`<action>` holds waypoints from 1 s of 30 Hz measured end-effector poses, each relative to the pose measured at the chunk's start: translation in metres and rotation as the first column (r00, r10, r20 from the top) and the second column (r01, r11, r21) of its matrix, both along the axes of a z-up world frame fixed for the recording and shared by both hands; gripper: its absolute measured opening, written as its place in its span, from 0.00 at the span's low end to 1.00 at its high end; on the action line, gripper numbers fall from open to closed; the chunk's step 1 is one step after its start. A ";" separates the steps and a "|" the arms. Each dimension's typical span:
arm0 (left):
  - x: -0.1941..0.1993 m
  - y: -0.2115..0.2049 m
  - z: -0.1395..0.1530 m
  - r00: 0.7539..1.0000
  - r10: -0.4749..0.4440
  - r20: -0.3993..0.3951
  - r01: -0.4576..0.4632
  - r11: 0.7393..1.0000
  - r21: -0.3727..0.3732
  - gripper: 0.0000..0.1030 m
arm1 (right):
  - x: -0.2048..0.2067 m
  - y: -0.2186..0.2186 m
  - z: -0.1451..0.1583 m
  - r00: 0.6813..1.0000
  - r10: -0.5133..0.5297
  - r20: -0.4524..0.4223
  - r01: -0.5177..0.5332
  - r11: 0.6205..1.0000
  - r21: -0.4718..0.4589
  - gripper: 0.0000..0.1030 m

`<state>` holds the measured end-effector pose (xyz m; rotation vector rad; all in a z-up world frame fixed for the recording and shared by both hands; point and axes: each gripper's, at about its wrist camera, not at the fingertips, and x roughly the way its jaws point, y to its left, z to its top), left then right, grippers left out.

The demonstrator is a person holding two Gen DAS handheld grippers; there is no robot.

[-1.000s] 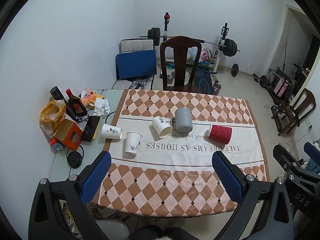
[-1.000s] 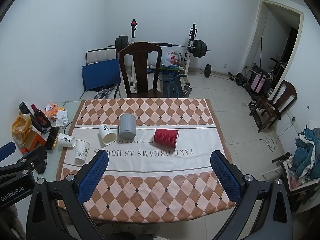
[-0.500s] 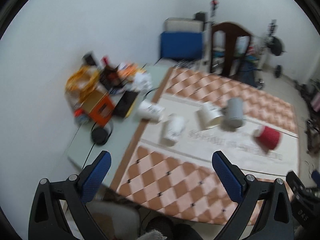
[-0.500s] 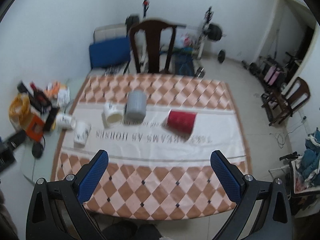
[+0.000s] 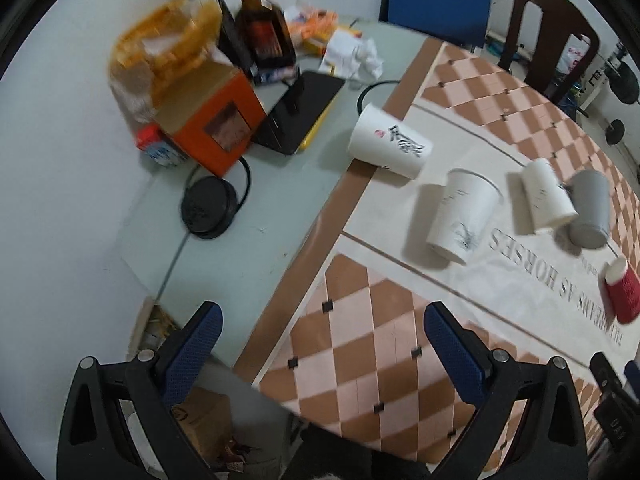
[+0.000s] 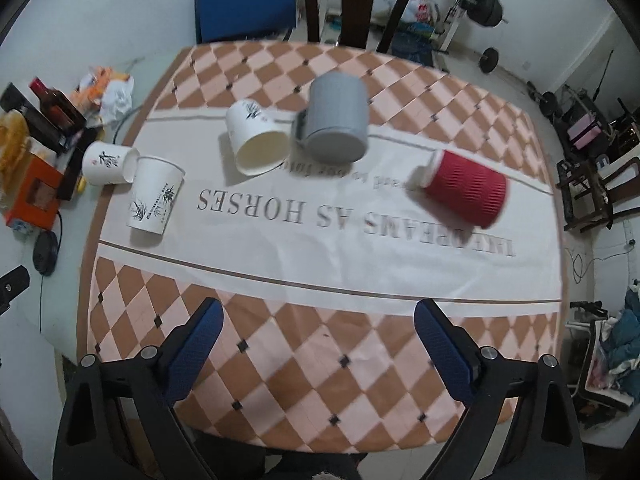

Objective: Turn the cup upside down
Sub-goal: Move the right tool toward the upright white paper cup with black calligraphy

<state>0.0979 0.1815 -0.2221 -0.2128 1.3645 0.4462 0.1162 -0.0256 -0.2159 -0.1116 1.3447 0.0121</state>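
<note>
Several cups are on the checkered tablecloth (image 6: 320, 360). A white paper cup (image 6: 154, 196) (image 5: 462, 216) stands upright at the left. Another white cup (image 6: 108, 162) (image 5: 390, 146) lies on its side at the cloth's left edge. A third white cup (image 6: 256, 142) (image 5: 546, 194) lies on its side beside a grey mug (image 6: 336, 120) (image 5: 590, 208). A red ribbed cup (image 6: 464, 186) (image 5: 622, 290) lies on its side at the right. My left gripper (image 5: 324, 344) is open and empty over the table's near left corner. My right gripper (image 6: 320, 340) is open and empty above the near edge.
Left of the cloth are an orange box (image 5: 216, 128), a liquor bottle (image 5: 264, 36), a black phone (image 5: 300, 110), crumpled paper (image 5: 354, 56) and a round black puck with a cable (image 5: 208, 206). A wooden chair (image 6: 356, 0) stands behind the table. Gym weights are on the floor behind.
Both grippers have moved down and closer to the table. The left one has swung to the left, towards the clutter and the white cups. The cups have not moved.
</note>
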 end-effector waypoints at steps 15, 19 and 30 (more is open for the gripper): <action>0.116 0.068 -0.085 0.969 0.240 -0.059 -0.236 0.828 -0.509 0.80 | 0.094 0.028 -0.097 0.973 -0.165 -0.162 0.160 0.986 -0.044 0.80; 0.145 0.069 -0.102 0.956 0.280 -0.085 -0.277 0.768 -0.578 0.80 | 0.108 0.023 -0.108 0.955 -0.239 -0.175 0.234 0.971 -0.052 0.80; 0.185 0.076 -0.116 0.969 0.240 -0.055 -0.235 0.837 -0.495 0.61 | 0.124 0.011 -0.122 0.923 -0.332 -0.196 0.319 0.943 -0.094 0.80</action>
